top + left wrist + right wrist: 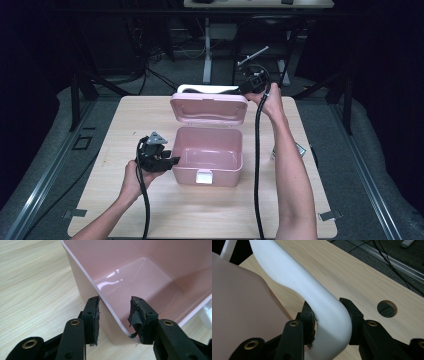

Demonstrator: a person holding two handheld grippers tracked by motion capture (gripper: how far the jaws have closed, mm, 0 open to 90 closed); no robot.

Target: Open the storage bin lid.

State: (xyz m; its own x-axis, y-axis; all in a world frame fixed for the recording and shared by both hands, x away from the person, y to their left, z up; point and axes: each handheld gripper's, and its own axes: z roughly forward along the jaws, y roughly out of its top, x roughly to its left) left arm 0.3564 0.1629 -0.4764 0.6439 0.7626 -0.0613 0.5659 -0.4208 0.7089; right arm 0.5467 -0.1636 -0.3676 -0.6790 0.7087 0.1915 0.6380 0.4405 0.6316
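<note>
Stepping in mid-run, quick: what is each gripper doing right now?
Left gripper: astride the pink box's wall; grip cannot be told.
Right gripper: shut on the white handle.

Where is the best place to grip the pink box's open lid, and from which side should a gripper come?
Probably the white handle on the lid, from the table's far side: it is a slim curved bar that jaws can span. The right gripper already clamps it there.

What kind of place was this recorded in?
Probably a lab or workshop set up for recording: a light wooden table with a cable hole, cables trailing over the floor, and another desk's metal legs behind.
</note>
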